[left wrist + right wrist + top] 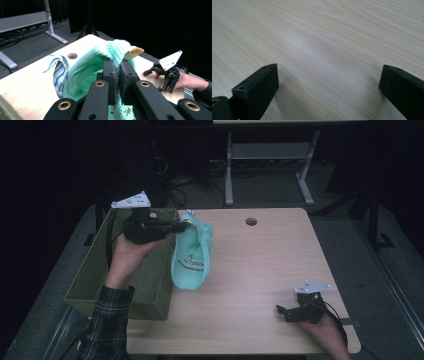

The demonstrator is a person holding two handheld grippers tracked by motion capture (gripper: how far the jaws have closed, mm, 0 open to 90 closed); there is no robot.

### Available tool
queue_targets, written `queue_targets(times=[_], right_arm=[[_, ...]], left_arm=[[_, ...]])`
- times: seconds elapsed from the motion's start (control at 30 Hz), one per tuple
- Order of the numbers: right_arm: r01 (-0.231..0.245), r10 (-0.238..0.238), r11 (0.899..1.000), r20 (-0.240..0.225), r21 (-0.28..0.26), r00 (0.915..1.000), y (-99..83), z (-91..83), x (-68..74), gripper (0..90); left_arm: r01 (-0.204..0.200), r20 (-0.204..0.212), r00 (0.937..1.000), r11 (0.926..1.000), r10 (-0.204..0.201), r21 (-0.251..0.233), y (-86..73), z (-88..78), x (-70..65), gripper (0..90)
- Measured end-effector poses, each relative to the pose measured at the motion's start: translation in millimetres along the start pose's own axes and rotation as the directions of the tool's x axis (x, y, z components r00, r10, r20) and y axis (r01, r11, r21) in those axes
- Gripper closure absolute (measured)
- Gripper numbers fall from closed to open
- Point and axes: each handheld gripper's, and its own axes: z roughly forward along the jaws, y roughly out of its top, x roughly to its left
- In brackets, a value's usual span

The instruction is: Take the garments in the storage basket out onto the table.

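My left gripper point(182, 226) is clamped on the top edge of the mint-green cloth bag point(191, 257), which hangs beside the green basket point(87, 285). I should carry it high over the rim before letting go, so it doesn't snag. My right gripper point(281, 310) rests on the table point(260, 265), jaws apart.

A light wooden surface point(260, 270) has a round hole point(251, 221) near its far edge. An olive-green woven basket point(95, 280) sits at its left side. Beyond it, on the dark floor, stand a grey metal frame point(270, 155) and tangled cables point(185, 187).
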Motion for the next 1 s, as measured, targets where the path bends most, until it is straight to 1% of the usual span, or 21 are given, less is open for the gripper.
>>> queue_targets(times=[0.2,0.43,0.5,0.63,0.73,0.87,0.9,0.97,1.0], right_arm=[[0.0,0.0,1.0,0.0,0.0,1.0,0.0,0.0,0.0,2.0],[0.0,0.0,1.0,-0.001,0.0,1.0,0.0,0.0,-0.1,2.0],[0.0,0.0,1.0,-0.001,0.0,1.0,0.0,0.0,-0.1,2.0],[0.0,0.0,1.0,-0.001,0.0,1.0,0.0,0.0,0.0,2.0],[-0.001,0.001,1.0,-0.001,0.0,1.0,0.0,0.0,0.0,2.0],[-0.002,0.002,1.0,-0.001,-0.001,1.0,0.0,0.0,0.0,2.1],[-0.002,0.002,1.0,-0.001,0.0,1.0,0.0,-0.1,0.0,2.1],[-0.001,0.001,1.0,0.0,0.0,1.0,0.0,0.0,0.0,2.1],[0.0,0.0,1.0,0.0,-0.001,1.0,0.0,0.0,-0.1,2.1]], left_arm=[[-0.01,0.024,0.9997,0.9999,0.009,0.014,-3.9,14.4,-3.4,84.6],[-0.016,0.051,0.9986,0.9998,0.016,0.014,-9.8,31.8,-8.9,84.5],[-0.021,0.055,0.9983,0.9996,0.02,0.02,-11.5,37.2,-9.8,84.5],[-0.018,0.062,0.9979,0.9997,0.016,0.019,-14.6,45.7,-11.5,84.5],[-0.03,0.063,0.9976,0.9994,0.028,0.02,-17.9,52.5,-13.6,84.5],[-0.034,0.071,0.9969,0.9993,0.033,0.014,-25.3,63.4,-17.5,84.5],[-0.033,0.077,0.9965,0.9992,0.031,0.021,-26.1,66.6,-17.6,84.5],[-0.045,0.081,0.9959,0.9981,0.041,0.043,-28.4,74.4,-19.2,84.5],[-0.045,0.088,0.9952,0.998,0.041,0.045,-30.2,79.3,-20.4,84.5]])
